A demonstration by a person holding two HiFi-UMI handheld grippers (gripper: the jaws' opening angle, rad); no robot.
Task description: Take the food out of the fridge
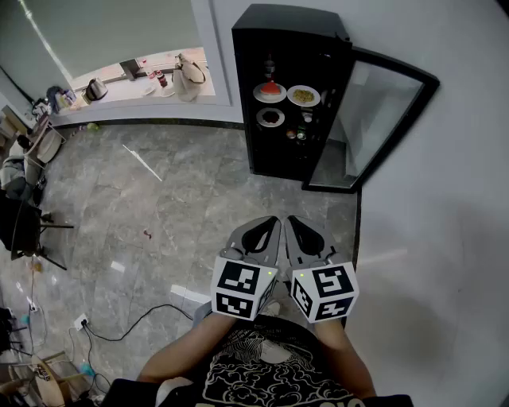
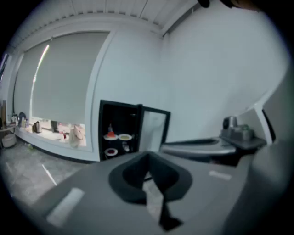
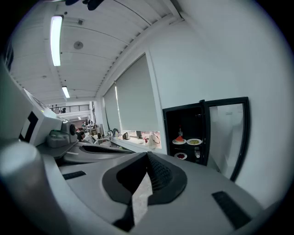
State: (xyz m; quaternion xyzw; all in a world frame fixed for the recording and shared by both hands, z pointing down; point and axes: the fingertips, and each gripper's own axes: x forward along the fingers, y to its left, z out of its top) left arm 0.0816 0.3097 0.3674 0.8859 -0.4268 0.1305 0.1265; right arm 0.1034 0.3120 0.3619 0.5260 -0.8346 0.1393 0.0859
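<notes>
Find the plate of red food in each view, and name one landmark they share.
Head view: the red-food plate is upper centre, on the top shelf of the fridge, left of the yellow-food plate.
Left gripper view: small, left of centre, inside the fridge.
Right gripper view: right of centre, inside the fridge.
Shared landmark: the open glass door, right of the fridge in all three.

Glossy black fridge (image 1: pixel 280 48), glass door (image 1: pixel 380 119), polished marble floor (image 1: pixel 159 215)

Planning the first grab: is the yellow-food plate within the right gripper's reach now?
Probably not yet: the fridge door stands open, but the right gripper, shut, is far from the yellow-food plate.
</notes>
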